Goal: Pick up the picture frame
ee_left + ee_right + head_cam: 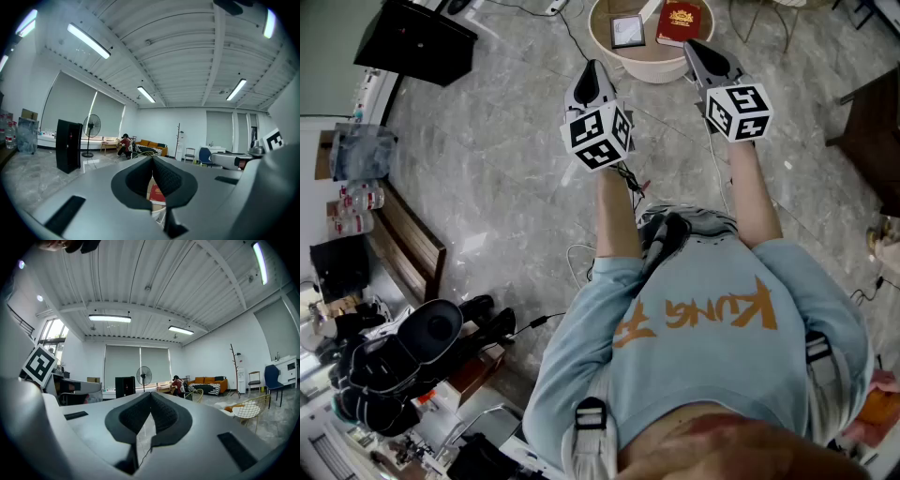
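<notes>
Grey marbled floor fills most of the head view. A person in a pale blue sweatshirt is seen from above at the lower right. Both forearms reach toward the top of the frame, each holding a gripper with a black-and-white marker cube.

At the upper centre is the left gripper, its tip just beside the lower left rim of a round beige table at the top edge. To the right of it, the right gripper overlaps the table's right rim in the picture.

At the top centre, the picture frame lies flat on the table. It sits between the two tips and slightly higher in the frame, and neither gripper touches it. A red book lies just to its right on the same table.

In the left gripper view the jaws are pressed together at their tips with nothing pinched. A bit of the red book shows through the narrow gap lower down. In the right gripper view the jaws are likewise closed tip to tip and empty, with only floor behind them.

A black box stands at the upper left of the head view. A standing fan shows left of centre in the left gripper view.
</notes>
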Available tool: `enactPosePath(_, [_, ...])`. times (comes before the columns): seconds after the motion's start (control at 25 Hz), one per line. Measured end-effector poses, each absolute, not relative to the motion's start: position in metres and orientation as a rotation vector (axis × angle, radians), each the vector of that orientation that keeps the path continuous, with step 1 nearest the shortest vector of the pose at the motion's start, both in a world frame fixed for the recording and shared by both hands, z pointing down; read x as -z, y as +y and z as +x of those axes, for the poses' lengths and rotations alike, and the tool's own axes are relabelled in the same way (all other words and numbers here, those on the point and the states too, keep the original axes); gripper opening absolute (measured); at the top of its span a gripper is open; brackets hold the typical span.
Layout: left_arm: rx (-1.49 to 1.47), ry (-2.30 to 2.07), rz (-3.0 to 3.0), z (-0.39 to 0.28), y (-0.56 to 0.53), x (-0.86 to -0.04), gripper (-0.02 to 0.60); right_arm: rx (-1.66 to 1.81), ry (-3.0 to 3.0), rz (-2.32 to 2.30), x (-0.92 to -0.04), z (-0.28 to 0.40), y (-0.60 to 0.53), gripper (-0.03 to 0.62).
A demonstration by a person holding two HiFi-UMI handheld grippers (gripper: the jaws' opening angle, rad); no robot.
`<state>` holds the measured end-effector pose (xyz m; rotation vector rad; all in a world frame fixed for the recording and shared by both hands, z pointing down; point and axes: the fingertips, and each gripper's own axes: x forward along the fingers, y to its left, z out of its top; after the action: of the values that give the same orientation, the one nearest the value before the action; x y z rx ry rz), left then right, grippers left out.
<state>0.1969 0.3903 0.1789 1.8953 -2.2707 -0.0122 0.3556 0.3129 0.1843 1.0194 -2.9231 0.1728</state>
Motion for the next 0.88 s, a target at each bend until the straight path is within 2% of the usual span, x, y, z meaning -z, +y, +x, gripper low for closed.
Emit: enactPosePath(0.88, [0.114, -2.192, 1.83, 0.096, 0.423, -0.214, 0.02, -0.129, -2.849, 0.994, -0.201, 0.256, 0.349, -0.003])
